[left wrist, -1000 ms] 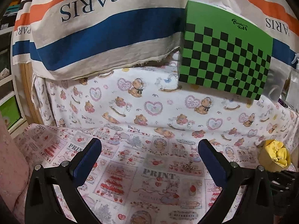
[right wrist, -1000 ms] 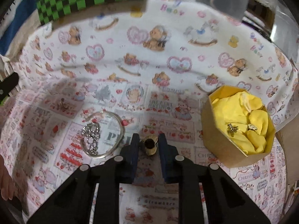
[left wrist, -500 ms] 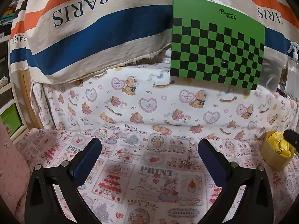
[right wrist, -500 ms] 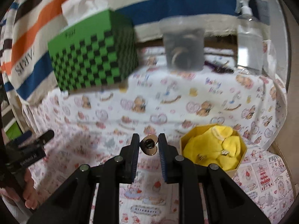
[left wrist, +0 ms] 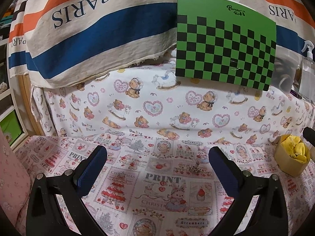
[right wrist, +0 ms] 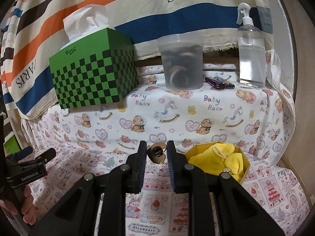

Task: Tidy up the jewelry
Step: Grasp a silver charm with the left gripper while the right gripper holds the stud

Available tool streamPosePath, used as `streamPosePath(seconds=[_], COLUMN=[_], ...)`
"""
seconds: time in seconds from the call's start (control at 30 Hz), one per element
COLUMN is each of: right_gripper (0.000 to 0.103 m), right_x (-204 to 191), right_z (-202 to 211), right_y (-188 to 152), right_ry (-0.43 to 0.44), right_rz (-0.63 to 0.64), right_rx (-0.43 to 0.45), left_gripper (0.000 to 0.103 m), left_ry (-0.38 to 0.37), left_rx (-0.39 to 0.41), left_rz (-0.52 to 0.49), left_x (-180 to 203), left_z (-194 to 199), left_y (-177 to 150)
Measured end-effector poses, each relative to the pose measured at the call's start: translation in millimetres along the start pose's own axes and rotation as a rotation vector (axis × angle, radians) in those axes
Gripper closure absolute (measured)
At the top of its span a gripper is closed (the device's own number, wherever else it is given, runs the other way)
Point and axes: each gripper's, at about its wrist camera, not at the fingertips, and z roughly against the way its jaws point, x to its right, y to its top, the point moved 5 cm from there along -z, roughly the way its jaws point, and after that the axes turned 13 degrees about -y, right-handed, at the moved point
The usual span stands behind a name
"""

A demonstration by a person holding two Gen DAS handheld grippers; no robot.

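Both grippers differ little from before: right fingers (right wrist: 157, 153) remain clamped on what looks like a gold ring (right wrist: 157, 154), left fingers (left wrist: 157, 164) apart.

I read "PARIS", upside down, on the striped orange, blue and cream cloth (left wrist: 94, 31) hanging behind the green checkered tissue box (right wrist: 94, 74). Below that box the white teddy-bear sheet (right wrist: 212, 106) says "Baby Bear"; the patchwork cloth (left wrist: 161, 181) under it says "PRINT" and "Strawberry". The black left gripper (right wrist: 29, 169) reads "GenRobot.AI".
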Motion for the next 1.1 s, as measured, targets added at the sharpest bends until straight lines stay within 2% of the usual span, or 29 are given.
streamPosePath(seconds=[0.33, 0.67, 0.73, 0.93, 1.0, 1.1], right_gripper=[0.084, 0.084, 0.084, 0.084, 0.084, 0.084], right_x=[7.2, 10.9, 13.9, 23.4, 26.0, 28.0], right_z=[1.9, 5.7, 7.0, 5.1, 3.1, -0.3], right_y=[3.8, 7.5, 9.6, 11.8, 11.4, 10.3], right_ry=[-0.012, 0.007, 0.014, 0.014, 0.012, 0.008], right_rz=[-0.026, -0.059, -0.076, -0.115, -0.123, -0.124], right_rx=[0.015, 0.023, 0.023, 0.011, 0.004, -0.007], left_gripper=[0.001, 0.001, 0.004, 0.027, 0.038, 0.047], left_ry=[-0.023, -0.127, -0.157, -0.226, -0.241, -0.267], left_rx=[-0.006, -0.023, -0.058, -0.274, -0.314, -0.381], left_rz=[-0.031, -0.025, -0.020, 0.039, 0.057, 0.079], left_x=[8.2, 17.5, 21.1, 31.0, 34.9, 42.3], left_z=[1.0, 13.6, 10.2, -27.5, -40.0, -59.1], left_y=[-0.4, 14.6, 19.6, 22.4, 19.6, 11.6])
